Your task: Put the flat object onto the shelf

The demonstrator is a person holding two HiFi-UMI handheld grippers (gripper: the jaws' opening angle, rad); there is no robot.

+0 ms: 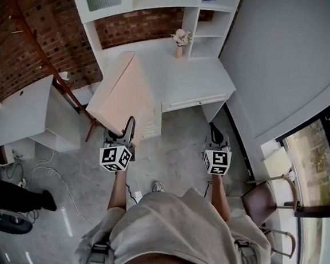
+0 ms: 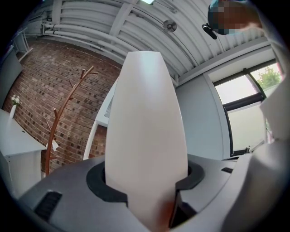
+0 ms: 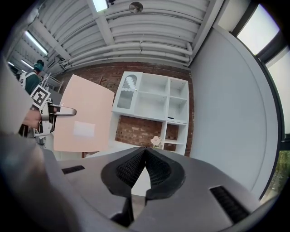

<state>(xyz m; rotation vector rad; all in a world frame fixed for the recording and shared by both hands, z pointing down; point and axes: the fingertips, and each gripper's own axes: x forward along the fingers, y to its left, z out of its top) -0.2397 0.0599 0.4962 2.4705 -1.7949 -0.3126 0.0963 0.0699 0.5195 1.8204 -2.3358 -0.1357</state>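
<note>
While the flat object (image 1: 125, 93) is clamped by its near edge between the jaws of the left gripper (image 1: 126, 134), it is held tilted in the air in front of the white desk (image 1: 193, 73), well apart from the shelf (image 1: 190, 13) above. The right gripper (image 3: 145, 156) is held alongside with its jaws closed together, and nothing is gripped by them.

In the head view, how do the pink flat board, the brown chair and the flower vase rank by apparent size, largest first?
1. pink flat board, though it is held up nearer the camera, which enlarges it
2. brown chair
3. flower vase, clearly the smallest
</note>
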